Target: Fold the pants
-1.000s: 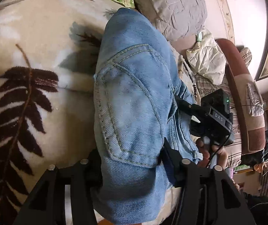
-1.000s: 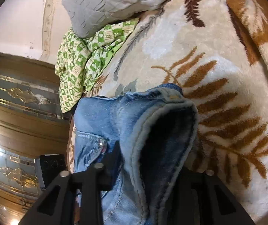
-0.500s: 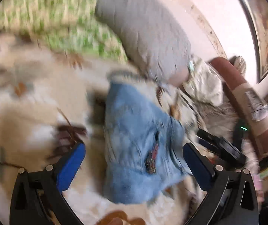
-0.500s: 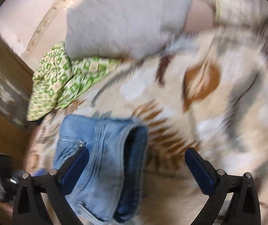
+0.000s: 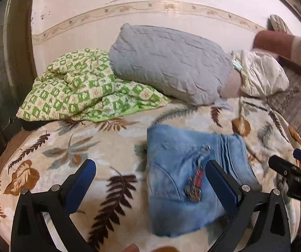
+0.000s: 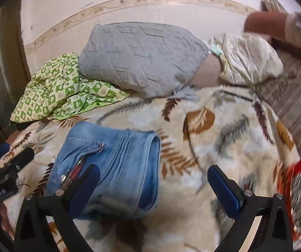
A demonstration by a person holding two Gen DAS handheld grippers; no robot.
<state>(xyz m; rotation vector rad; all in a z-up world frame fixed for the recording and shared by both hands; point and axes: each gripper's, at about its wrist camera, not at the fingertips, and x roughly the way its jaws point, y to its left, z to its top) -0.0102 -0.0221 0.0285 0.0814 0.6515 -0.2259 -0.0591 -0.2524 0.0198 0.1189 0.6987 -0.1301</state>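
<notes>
Light-blue denim pants (image 5: 192, 172), folded into a compact, roughly rectangular bundle, lie flat on the cream plush blanket with brown leaf print (image 5: 70, 163), on the near side of the grey quilted pillow (image 5: 169, 63). Patch with red detail faces up on top layer; rolled fold edge on the side away from the green-and-white checked quilt (image 6: 62, 90).

Left gripper (image 5: 150, 187): jaws spread wide, holding nothing, hovering above bundle's near-left side. Right gripper (image 6: 153, 189): likewise spread and empty, over bundle's near edge and bare blanket beside it. No fabric touches the blue pads (image 6: 224, 191).

Judgement: fold looks essentially complete; step in hand is release and tidy.

To do it well:
- Lift clear straight upward, so no pad drags the top layer.
- Check near corner, which looks slightly uneven; if it lifts, press flat with one finger rather than regrip.
- Keep bundle well apart from pillow and quilt.

Risk: stiff denim may spring open at the rolled edge.
</notes>
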